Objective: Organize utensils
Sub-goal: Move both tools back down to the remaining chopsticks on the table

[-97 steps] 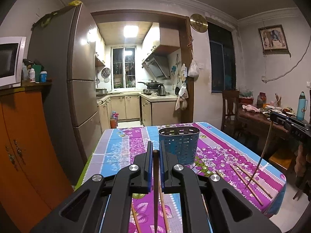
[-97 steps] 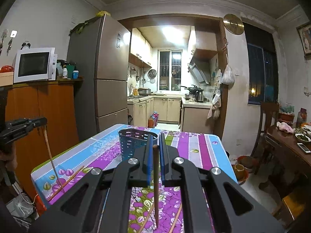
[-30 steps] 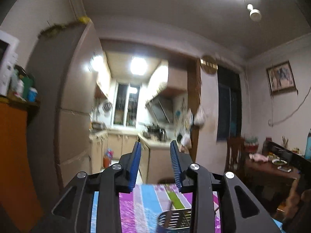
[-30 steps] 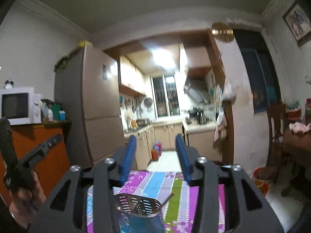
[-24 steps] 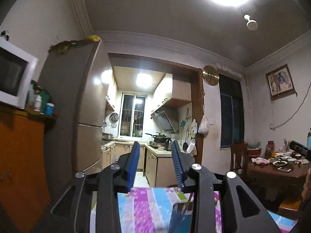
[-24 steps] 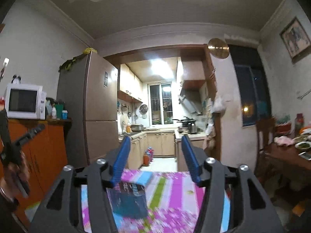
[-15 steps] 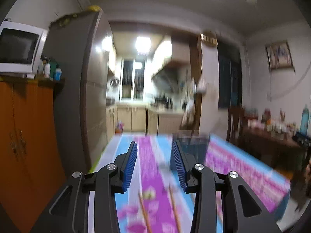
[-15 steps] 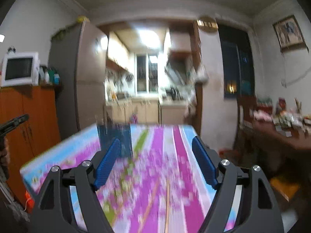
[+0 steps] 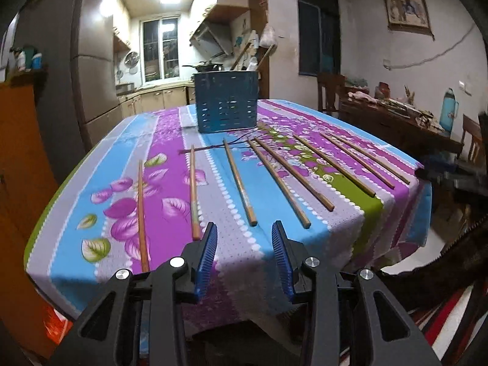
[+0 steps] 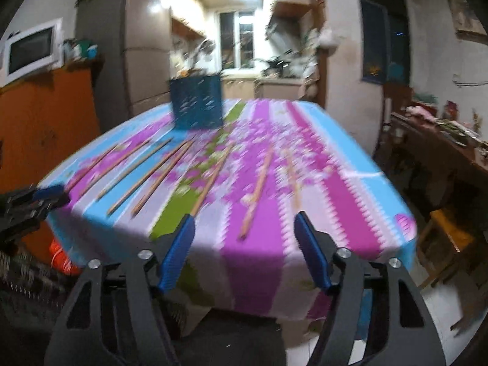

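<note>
A blue perforated utensil holder (image 9: pixel 227 101) stands at the far middle of the table, with two chopsticks (image 9: pixel 241 56) sticking out of it. It also shows in the right wrist view (image 10: pixel 196 103), blurred. Several wooden chopsticks (image 9: pixel 239 181) lie side by side on the floral tablecloth (image 9: pixel 170 213), and also show in the right wrist view (image 10: pixel 210 183). My left gripper (image 9: pixel 244 238) is open and empty, just above the near table edge. My right gripper (image 10: pixel 244 225) is open wide and empty, above the same edge further right.
A fridge (image 9: pixel 91 70) and an orange cabinet (image 9: pixel 18 140) stand to the left. A dark wooden table (image 9: pixel 393 119) with clutter and chairs stands to the right. The kitchen doorway (image 9: pixel 189 45) lies behind the table. The left gripper's body (image 10: pixel 27 201) shows at the right wrist view's left edge.
Both grippers held a chopstick 3.2 s ago, then opened above the holder. Both have since swung down and back to the near table edge. The right jaws have spread wider.
</note>
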`<state>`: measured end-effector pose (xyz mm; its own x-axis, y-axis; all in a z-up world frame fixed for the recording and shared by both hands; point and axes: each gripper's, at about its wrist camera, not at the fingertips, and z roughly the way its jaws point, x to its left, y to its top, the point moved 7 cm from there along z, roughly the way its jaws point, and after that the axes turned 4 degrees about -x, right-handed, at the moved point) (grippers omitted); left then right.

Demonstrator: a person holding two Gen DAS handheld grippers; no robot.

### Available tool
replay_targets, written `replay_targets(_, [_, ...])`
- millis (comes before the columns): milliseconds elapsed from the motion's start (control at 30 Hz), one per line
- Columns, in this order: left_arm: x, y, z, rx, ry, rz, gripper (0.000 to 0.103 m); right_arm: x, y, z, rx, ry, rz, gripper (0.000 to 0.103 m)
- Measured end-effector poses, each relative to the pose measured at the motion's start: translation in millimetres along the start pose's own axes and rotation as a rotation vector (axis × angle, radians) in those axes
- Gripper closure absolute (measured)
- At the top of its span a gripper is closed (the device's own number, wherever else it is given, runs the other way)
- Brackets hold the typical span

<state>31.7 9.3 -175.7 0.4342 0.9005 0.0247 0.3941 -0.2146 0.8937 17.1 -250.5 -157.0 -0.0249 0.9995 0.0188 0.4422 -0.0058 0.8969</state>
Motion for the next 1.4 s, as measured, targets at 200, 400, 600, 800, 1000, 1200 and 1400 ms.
replay_targets(200, [3.9, 2.8, -2.8, -0.023, 0.049, 0.037, 0.064, 27.0, -0.1, 9.3, -0.019, 0.056, -0.066, 0.073])
replay_targets(400, [-3.1, 20.2, 7.8, -0.055, 0.019, 0.094, 0.077, 73.9, 17.7, 23.4, -0.086, 0.093, -0.207, 0.077])
replay_targets(600, [-15.2, 20.9, 17.8, -0.064, -0.02, 0.108, 0.083, 102.1, 25.4, 32.6, -0.079, 0.117, -0.219, 0.081])
replay_targets(800, [-22.0, 11.7, 31.0, -0.067, 0.029, 0.157, 0.082, 116.2, 12.0, 51.1, -0.018, 0.115, -0.197, 0.081])
replay_targets(1000, [-17.1, 2.8, 48.1, -0.036, 0.023, 0.115, 0.082, 121.8, 0.0, 67.6, 0.02, 0.092, -0.165, 0.081])
replay_targets(1200, [-17.0, -1.0, 59.2, -0.04, 0.001, 0.108, 0.082, 123.0, -3.1, 73.9, 0.014, 0.043, -0.15, 0.086])
replay_targets(1400, [-10.0, 0.7, 64.0, -0.047, -0.025, 0.059, 0.082, 126.2, -4.5, 73.9, 0.008, 0.022, -0.15, 0.093])
